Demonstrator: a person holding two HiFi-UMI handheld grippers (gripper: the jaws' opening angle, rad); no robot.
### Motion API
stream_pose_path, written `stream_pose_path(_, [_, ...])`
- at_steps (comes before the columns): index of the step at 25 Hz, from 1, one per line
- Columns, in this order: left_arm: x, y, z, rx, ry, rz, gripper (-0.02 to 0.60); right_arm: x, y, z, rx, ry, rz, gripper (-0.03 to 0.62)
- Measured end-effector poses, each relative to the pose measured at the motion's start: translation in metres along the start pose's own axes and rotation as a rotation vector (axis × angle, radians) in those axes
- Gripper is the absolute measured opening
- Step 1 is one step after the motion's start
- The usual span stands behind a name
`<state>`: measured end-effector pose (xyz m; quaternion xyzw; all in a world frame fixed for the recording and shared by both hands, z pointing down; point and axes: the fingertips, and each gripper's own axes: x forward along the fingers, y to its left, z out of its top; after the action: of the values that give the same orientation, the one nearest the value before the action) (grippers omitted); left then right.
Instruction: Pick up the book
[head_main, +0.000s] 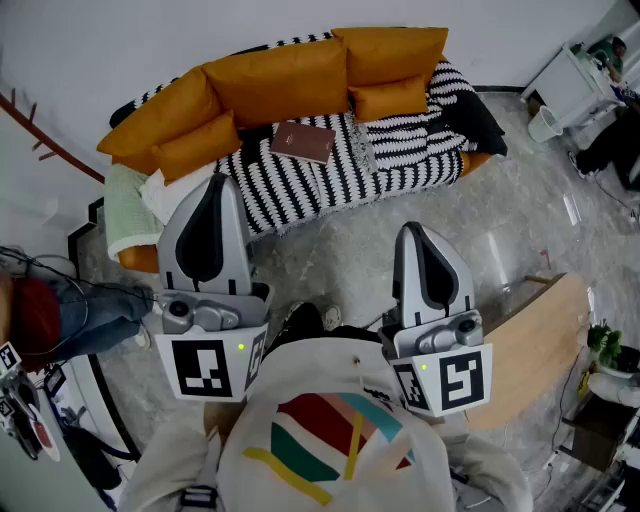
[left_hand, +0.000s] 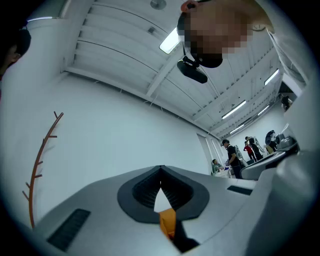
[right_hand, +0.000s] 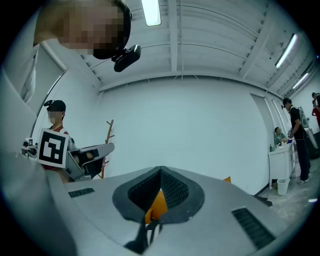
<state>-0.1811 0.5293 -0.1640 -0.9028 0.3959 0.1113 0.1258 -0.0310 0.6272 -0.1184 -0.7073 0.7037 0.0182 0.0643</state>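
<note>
a: book (head_main: 303, 141), where?
b: flat on the striped throw (head_main: 300, 195) covering the sofa (head_main: 476, 160) seat, just in front of the orange back cushions (head_main: 285, 75).
a: relative to the fingers?
b: well apart. both grippers are held over the grey floor (head_main: 335, 250), close to the person's chest, pointing toward the sofa. in the head view the book sits beyond both tips, roughly between them. nothing touches it.
a: left gripper (head_main: 213, 190) state?
b: fingers pressed together, nothing pinched. its own view shows only white wall and a sliver of orange behind the tips.
a: right gripper (head_main: 417, 235)?
b: same, tips closed on each other and empty. orange and striped fabric show behind them.
</note>
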Motion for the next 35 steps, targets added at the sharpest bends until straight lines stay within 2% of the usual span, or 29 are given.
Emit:
stream_pose_path(11, [-0.008,-0.008,0.003,0.011,-0.013,-0.007,0.003,-0.008,0.004,0.001,-0.002,-0.013,0.015,0.011])
stream_pose_path(15, [-0.008,-0.015,0.006,0.011,-0.011,-0.008,0.003,-0.016,0.0,0.003,0.035,-0.03,0.019,0.012])
stream_pose_path(21, [-0.01,-0.015,0.011,0.069,-0.005,-0.002,0.003,-0.014,-0.01,-0.008,0.083,-0.019,0.0,0.012])
stream_pose_path(26, [-0.006,-0.012,0.016,0.081,0.004,0.022,0.003,-0.014,-0.013,-0.007,0.104,-0.017,0.022,0.012])
stream_pose_path(35, [0.014,-0.018,-0.005,0.069,0.021,0.014,0.002,-0.006,-0.034,-0.02,0.132,0.0,0.016,0.012])
